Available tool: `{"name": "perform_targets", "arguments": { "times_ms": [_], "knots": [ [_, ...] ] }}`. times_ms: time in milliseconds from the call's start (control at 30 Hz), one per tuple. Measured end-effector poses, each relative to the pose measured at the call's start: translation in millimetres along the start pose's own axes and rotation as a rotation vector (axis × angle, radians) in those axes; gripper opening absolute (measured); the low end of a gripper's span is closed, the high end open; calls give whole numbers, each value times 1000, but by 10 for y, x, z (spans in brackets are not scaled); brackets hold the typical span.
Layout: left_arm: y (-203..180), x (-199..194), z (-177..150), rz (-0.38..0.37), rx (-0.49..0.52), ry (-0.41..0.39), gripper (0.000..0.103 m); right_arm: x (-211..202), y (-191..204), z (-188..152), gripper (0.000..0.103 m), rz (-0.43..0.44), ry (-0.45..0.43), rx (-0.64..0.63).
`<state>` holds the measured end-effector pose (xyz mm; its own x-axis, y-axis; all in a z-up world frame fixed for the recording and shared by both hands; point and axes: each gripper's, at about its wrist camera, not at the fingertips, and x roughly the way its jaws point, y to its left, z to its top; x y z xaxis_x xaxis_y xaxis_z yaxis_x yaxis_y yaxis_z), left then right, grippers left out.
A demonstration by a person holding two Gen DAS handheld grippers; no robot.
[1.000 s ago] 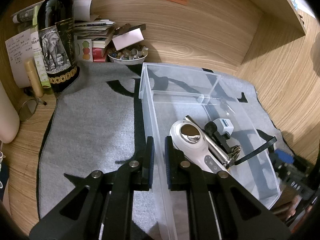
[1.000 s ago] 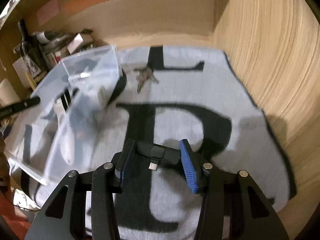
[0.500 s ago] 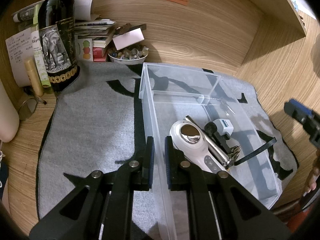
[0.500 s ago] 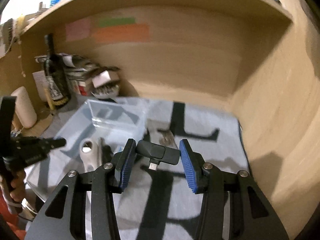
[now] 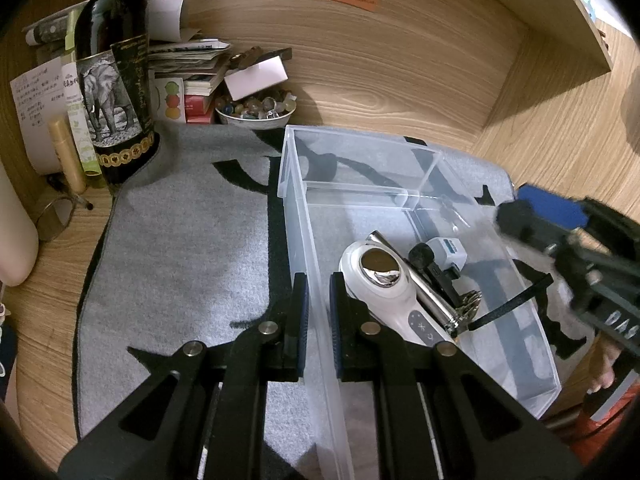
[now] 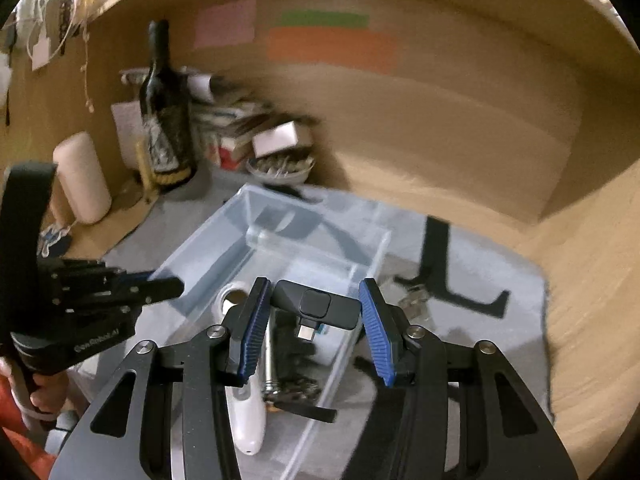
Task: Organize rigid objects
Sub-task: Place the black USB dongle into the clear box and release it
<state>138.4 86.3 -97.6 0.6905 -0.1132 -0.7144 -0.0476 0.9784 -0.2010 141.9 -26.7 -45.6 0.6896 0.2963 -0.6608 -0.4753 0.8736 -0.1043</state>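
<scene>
My right gripper [image 6: 314, 316] is shut on a black USB adapter [image 6: 316, 309] and holds it in the air above the clear plastic bin [image 6: 244, 220]. My left gripper [image 5: 318, 312] is shut on the left wall of the bin [image 5: 296, 216]. Inside the bin lie a white handheld device [image 5: 384, 288], a metal tool with keys [image 5: 444, 300], a small white charger [image 5: 448, 252] and a black strap [image 5: 508, 304]. The right gripper also shows at the right edge of the left wrist view [image 5: 532, 216]. A bunch of keys [image 6: 416, 300] lies on the mat right of the bin.
A grey mat [image 5: 180, 248] with black letters covers the wooden desk. A dark wine bottle [image 5: 116, 72], stacked books [image 5: 192, 72] and a bowl of beads [image 5: 256, 108] stand at the back left. Wooden walls close the back and right.
My right gripper has lifted the USB adapter off the mat and carried it left to above the bin. My left gripper has stayed on the bin wall.
</scene>
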Motion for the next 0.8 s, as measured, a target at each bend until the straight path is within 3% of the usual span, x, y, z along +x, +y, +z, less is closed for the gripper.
{"name": "perform_targets", "arguments": {
  "times_ms": [367,800],
  "knots": [
    [1,0,-1,-1,0,0,10,357,14,-120,42,94,128,29],
    [7,-1,-1,-1,0,0,10,139,-104,-47,48,107,73,64]
  ]
}}
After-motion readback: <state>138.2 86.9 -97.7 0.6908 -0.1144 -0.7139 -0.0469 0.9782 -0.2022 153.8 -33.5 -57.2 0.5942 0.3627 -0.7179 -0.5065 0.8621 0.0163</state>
